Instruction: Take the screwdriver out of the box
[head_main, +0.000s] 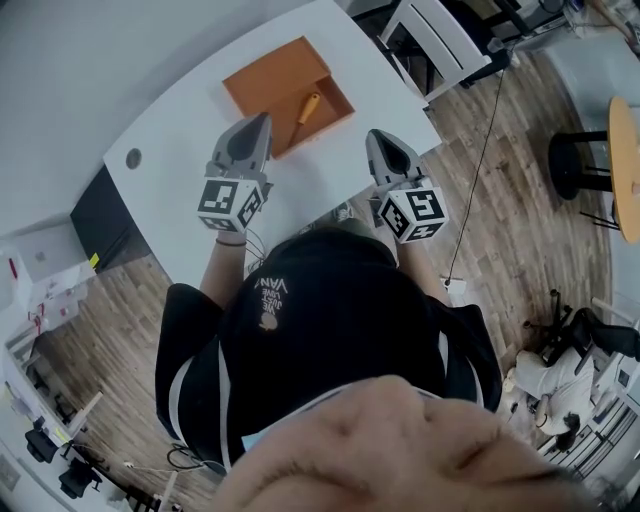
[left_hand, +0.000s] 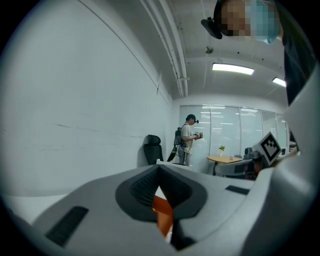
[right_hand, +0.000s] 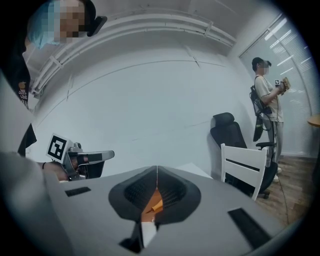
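An open orange box (head_main: 278, 88) lies on the white table (head_main: 190, 120), with an orange-handled screwdriver (head_main: 306, 107) inside its right half. My left gripper (head_main: 261, 122) hovers at the box's near edge, jaws shut and empty. My right gripper (head_main: 379, 137) is to the right of the box, near the table's edge, and is also shut with nothing in it. In the left gripper view the closed jaws (left_hand: 159, 169) leave a slit that shows orange box (left_hand: 163, 214). In the right gripper view the closed jaws (right_hand: 157, 173) frame the screwdriver handle (right_hand: 156, 204) below them.
A white chair (head_main: 437, 36) stands past the table's far right corner, and a cable (head_main: 482, 150) runs over the wooden floor. A round grommet hole (head_main: 133, 158) is at the table's left. A person (left_hand: 187, 139) stands far off by a black office chair (left_hand: 152, 148).
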